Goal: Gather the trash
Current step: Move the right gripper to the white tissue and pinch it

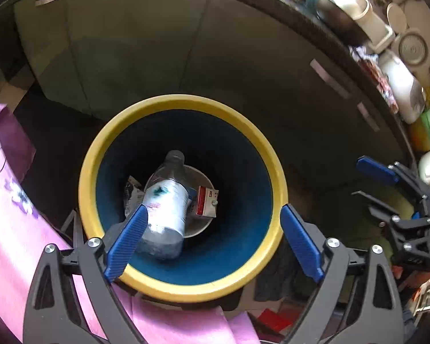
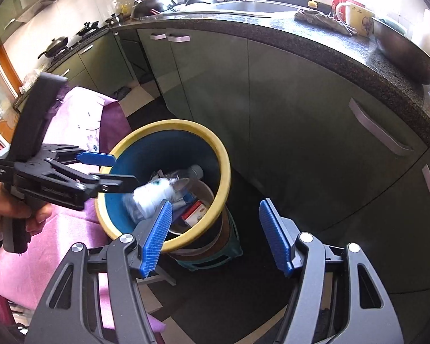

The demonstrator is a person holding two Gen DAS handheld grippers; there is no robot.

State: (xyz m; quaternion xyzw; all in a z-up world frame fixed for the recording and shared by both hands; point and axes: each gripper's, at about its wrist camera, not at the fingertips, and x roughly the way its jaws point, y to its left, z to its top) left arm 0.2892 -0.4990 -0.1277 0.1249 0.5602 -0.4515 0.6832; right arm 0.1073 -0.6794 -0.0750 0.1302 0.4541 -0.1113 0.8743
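Observation:
A blue bin with a yellow rim [image 1: 183, 103] [image 2: 169, 124] stands on the floor by the cabinets. A clear plastic bottle [image 1: 166, 200] [image 2: 152, 195] with a white label is blurred, in the bin's mouth, free of both grippers. Below it lie a white bowl [image 1: 197, 229], a red-and-white carton [image 1: 206, 203] [image 2: 193, 213] and a crumpled wrapper [image 1: 132, 192]. My left gripper [image 1: 212, 240] is open wide right above the bin; it also shows in the right wrist view [image 2: 111, 172]. My right gripper [image 2: 215, 238] is open and empty, beside the bin.
Green cabinet doors [image 2: 301, 114] and a dark granite counter [image 2: 315, 37] with a metal bowl [image 2: 401, 46], mug and rag curve round the right. A pink cloth [image 2: 71, 223] covers furniture left of the bin. The floor is dark.

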